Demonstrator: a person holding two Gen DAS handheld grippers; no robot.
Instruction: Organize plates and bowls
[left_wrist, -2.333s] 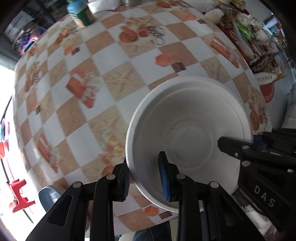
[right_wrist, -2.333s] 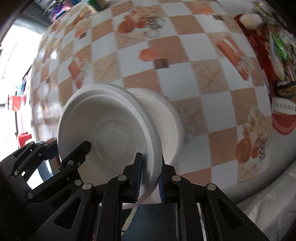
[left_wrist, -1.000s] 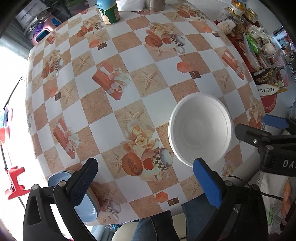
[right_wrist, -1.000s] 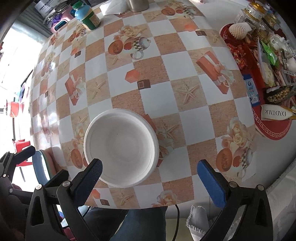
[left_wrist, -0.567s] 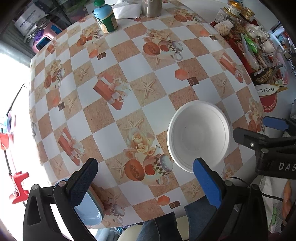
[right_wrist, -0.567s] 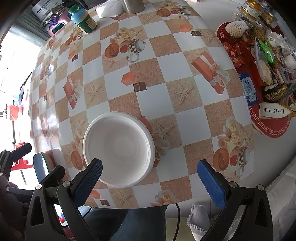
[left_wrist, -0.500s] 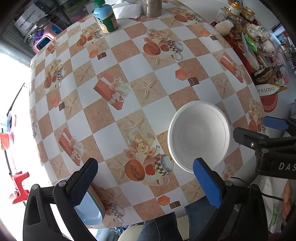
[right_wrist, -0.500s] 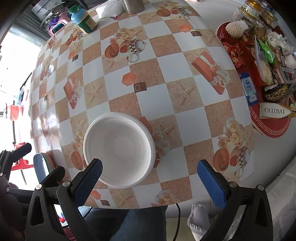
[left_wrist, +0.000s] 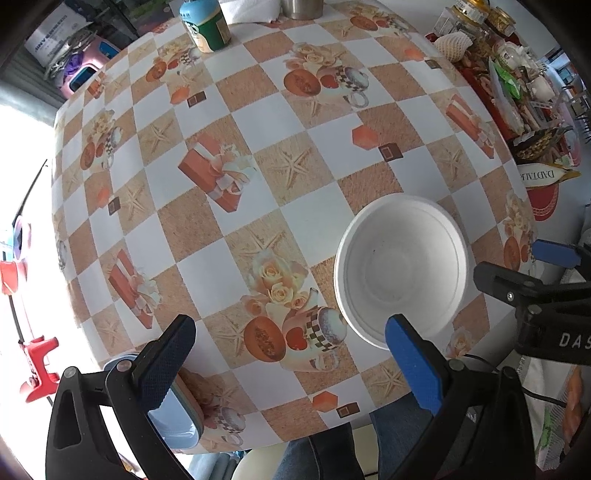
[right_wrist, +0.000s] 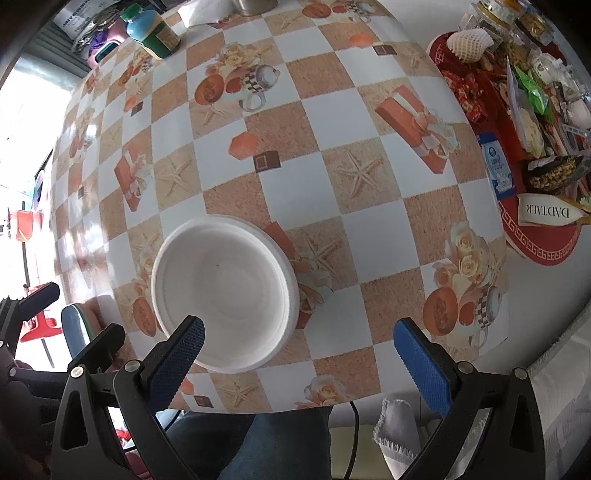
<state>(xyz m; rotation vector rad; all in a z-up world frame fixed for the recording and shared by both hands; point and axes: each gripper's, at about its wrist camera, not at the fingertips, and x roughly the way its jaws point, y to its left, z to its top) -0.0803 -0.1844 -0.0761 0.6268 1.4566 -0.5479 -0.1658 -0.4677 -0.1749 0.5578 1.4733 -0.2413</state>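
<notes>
Nearest the cameras, the left gripper (left_wrist: 288, 354) stood with its jaws spread wide and nothing between them, held above the table edge on the near side of the white bowl (left_wrist: 400, 269). Its blue-padded fingers (left_wrist: 413, 363) were apart from the bowl, the right-hand pad overlapping the bowl's near rim only in the view. The right gripper (right_wrist: 299, 363) was likewise wide open and empty, raised over the near edge of the table (right_wrist: 369, 177), with the bowl (right_wrist: 223, 293) showing behind its left finger. From the left wrist camera the right gripper (left_wrist: 546, 273) also appeared just to the right of the bowl, clear of it.

The bowl sat upright on the checked tablecloth, close to the near edge, its inside bare. A doubled line ran round its rim, so it may have been more than one bowl nested; this could not be told for certain. Below the bowl, past the table edge, a person's legs in blue jeans (right_wrist: 266, 439) were in view. To the left of the bowl, at the table's near corner, a light blue seat (left_wrist: 177, 421) poked out.

Far beyond the bowl, at the opposite edge, stood a green jar with a blue lid (left_wrist: 208, 26) beside a metal cup (left_wrist: 301, 7). To the right of the bowl, along that side of the table, lay a red mat (right_wrist: 543, 240) crowded with snack packets and jars.
</notes>
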